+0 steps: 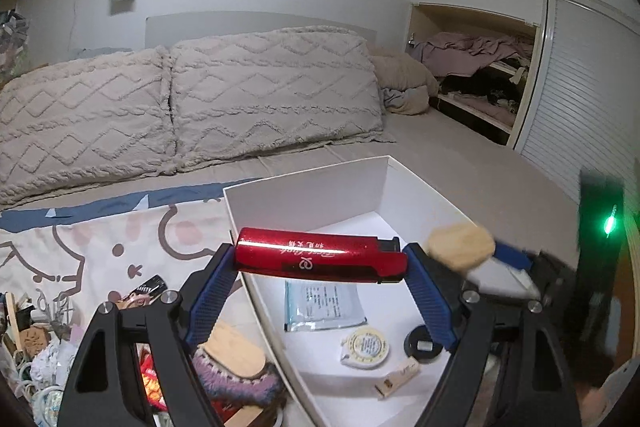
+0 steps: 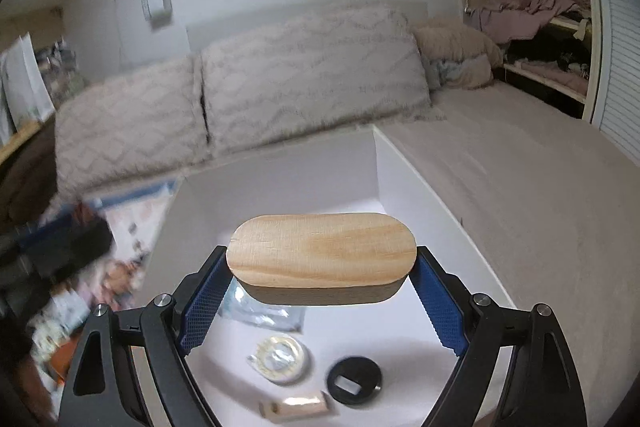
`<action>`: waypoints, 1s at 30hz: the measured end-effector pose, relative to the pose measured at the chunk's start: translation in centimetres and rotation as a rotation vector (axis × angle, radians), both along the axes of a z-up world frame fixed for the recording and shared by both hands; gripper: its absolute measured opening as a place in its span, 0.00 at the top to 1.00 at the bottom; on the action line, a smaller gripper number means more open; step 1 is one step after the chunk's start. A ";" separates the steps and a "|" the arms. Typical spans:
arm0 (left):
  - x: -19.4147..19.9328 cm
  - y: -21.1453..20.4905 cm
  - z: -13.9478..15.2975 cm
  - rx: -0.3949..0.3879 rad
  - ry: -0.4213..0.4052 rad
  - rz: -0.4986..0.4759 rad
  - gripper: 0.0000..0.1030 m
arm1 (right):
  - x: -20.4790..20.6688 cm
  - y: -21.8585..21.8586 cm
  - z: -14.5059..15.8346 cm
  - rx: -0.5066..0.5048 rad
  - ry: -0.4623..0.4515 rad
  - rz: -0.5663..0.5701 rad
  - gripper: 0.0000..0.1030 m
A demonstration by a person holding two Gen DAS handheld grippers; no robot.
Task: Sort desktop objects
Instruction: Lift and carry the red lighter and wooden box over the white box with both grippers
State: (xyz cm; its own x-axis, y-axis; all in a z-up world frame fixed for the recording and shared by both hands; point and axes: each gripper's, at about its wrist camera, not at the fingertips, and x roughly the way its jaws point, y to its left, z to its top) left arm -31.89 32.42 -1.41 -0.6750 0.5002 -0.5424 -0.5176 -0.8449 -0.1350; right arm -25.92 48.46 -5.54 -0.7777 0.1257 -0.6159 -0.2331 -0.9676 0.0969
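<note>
My left gripper (image 1: 320, 261) is shut on a red lighter (image 1: 320, 259), held crosswise above the near-left edge of a white open box (image 1: 304, 195). My right gripper (image 2: 322, 259) is shut on an oval wooden block (image 2: 322, 255), held above the same box (image 2: 280, 167). That block also shows blurred at the right of the left wrist view (image 1: 460, 245). In the box lie a clear packet (image 1: 324, 305), a round yellow-rimmed tape measure (image 1: 364, 347), a black round disc (image 1: 422, 343) and a small tan box (image 1: 398, 379).
The box sits on a bed with a cartoon-print cloth (image 1: 100, 251). A clutter pile lies at the left: a wooden-backed brush with a knitted item (image 1: 236, 367), a red packet (image 1: 152, 383). Pillows (image 1: 192, 99) stand behind. A closet (image 1: 480, 75) is at the right.
</note>
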 end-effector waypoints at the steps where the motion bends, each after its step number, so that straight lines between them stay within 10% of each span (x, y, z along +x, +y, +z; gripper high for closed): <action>1: -0.4 0.3 0.0 -0.003 -0.007 0.003 0.19 | -0.2 0.2 -0.5 0.001 -0.024 0.008 0.14; 30: -6.5 9.4 -6.5 -0.228 -0.349 -0.055 0.19 | -0.5 1.1 -3.4 0.015 -0.196 0.077 0.14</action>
State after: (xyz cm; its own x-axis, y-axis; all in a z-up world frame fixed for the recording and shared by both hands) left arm -38.35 41.80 -7.88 -0.4066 0.3713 -0.8348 -0.5189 -0.8458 -0.1235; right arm -26.38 49.58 -8.93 -0.6510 0.0807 -0.7547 -0.1715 -0.9843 0.0427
